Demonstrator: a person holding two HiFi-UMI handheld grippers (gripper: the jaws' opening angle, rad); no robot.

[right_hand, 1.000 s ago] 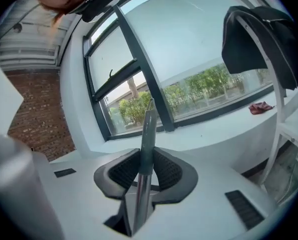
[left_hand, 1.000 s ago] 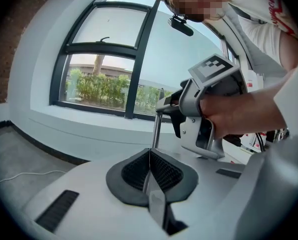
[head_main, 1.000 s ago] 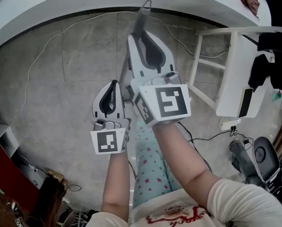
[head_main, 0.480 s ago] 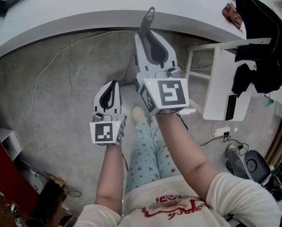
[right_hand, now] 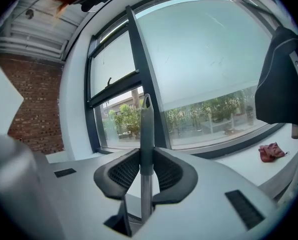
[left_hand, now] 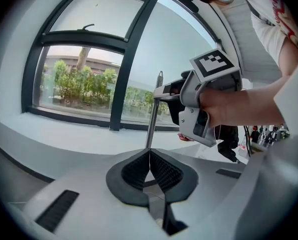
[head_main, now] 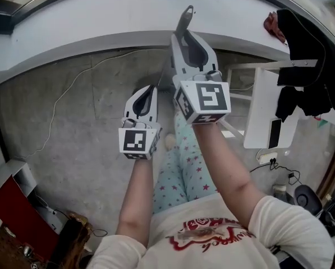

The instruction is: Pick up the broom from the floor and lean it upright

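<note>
My right gripper (head_main: 181, 38) is shut on the grey broom handle (head_main: 184, 17). The handle's tip sticks up past the jaws, against the white window ledge. In the right gripper view the handle (right_hand: 147, 129) stands upright between the ribbed pads (right_hand: 123, 171), clamped. My left gripper (head_main: 151, 89) is lower and to the left, jaws together. In the left gripper view its pads (left_hand: 134, 170) meet with nothing seen between them, and the thin handle (left_hand: 152, 119) rises just beyond their tips. The broom head is hidden.
A curved white window ledge (head_main: 100, 15) runs along the back, with a red cloth (head_main: 272, 24) on it. At right stand a white frame (head_main: 265, 111) and hanging dark clothes (head_main: 307, 55). A white cable (head_main: 55, 111) trails over the grey floor. Star-patterned trousers (head_main: 181, 161) are below.
Both grippers have risen and moved towards the window ledge, the right one carrying the handle. The handle's tip now overlaps the ledge. The left gripper has followed up and rightwards.
</note>
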